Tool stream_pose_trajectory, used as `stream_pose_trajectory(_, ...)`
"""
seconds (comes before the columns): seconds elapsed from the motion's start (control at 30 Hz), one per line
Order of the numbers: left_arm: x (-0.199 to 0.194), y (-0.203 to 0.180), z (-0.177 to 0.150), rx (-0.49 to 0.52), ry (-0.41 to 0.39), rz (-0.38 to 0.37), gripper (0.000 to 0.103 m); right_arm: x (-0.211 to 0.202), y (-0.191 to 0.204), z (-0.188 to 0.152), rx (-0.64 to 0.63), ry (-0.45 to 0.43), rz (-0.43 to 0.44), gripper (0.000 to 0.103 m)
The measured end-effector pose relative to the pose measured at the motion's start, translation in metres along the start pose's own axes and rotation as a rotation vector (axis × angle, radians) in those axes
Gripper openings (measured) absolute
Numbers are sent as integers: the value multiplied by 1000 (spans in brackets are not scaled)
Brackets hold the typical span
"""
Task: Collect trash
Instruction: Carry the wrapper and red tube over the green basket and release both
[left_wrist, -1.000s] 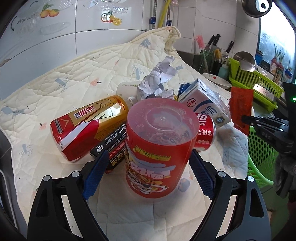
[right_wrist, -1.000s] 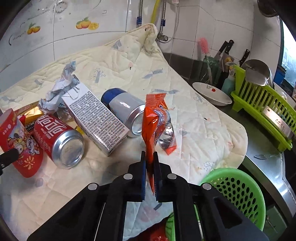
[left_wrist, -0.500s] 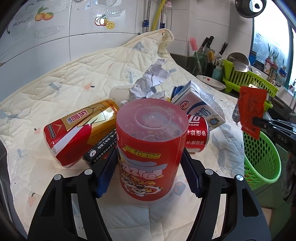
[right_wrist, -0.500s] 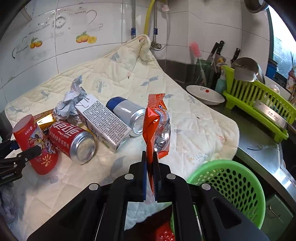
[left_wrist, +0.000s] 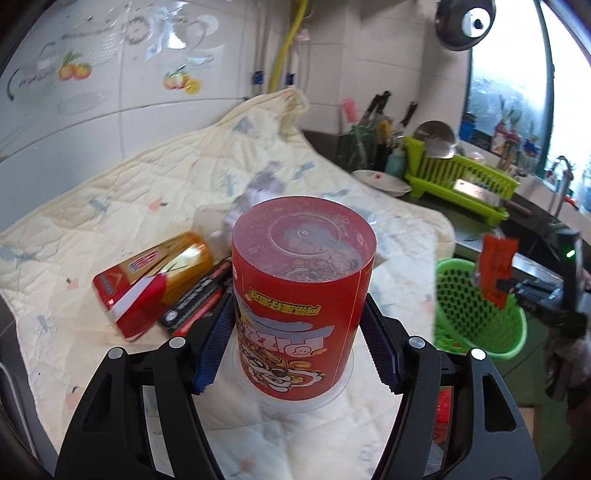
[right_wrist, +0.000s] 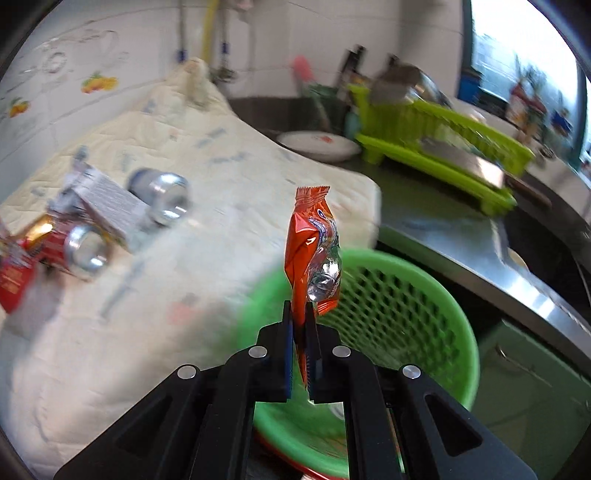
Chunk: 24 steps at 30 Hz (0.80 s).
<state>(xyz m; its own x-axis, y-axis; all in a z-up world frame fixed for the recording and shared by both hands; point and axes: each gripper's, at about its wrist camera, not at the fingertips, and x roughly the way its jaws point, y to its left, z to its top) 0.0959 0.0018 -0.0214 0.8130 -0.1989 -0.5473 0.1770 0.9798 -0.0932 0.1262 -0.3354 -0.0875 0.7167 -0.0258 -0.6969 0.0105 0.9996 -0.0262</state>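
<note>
Carrying: right gripper (right_wrist: 300, 334) clamped on an orange snack wrapper (right_wrist: 312, 254), which stands upright out of the jaws, long axis up and down.
Key relation: green basket (right_wrist: 399, 295) lies directly ahead of and below the right claw; wrapper hangs over its near rim. Drop looks like a straight release, maybe a touch further forward first.
Nearer hand: right is nearer the basket; in the left view the basket (left_wrist: 480, 314) sits well off to the claw's right.
Left gripper (left_wrist: 295, 354): blue pads pressed on both sides of a red snack tub (left_wrist: 301, 291), upside down, axis vertical, right between the fingers. Grasped.
Left jaws: have just been closing, tub between them; now gripping.
Other trash: gold-red can (left_wrist: 151, 280) and a dark pack (left_wrist: 199, 299) lie on the quilt (left_wrist: 110, 206) just left of the left claw; a carton (right_wrist: 107, 206) and two cans (right_wrist: 85, 251) far left of the right claw.
Change, right: a second ago the wrapper was above the quilt with the basket low and right; now the basket fills the view under the claw.
Change, left: tub base seems lifted slightly off the quilt; background has shifted and the basket is now in view.
Blur: right view smeared, fine detail unreadable.
</note>
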Motion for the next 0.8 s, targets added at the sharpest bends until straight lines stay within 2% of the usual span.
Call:
stream_pose_trajectory(0.23,9,-49,11,54,7,-111,66,16,-38,-31,49,70,-45,10)
stream_pose_trajectory(0.33,16,-71,15,81,15,-150,66,19,-46,-37,62,74,-48,25)
stream_pose_trajectory(0.37,19,-77,16,86,21,-164,66,20,-48,-38,66,71,-53,33)
stream_pose_trajectory(0.73,74,-169,19,174,105,-316,66,-3,-76,-47,108,26,-68,43)
stream_pose_trajectory(0.8,85,-183,18,186,126,-336,66,-9,-81,-48,114,13,-76,49)
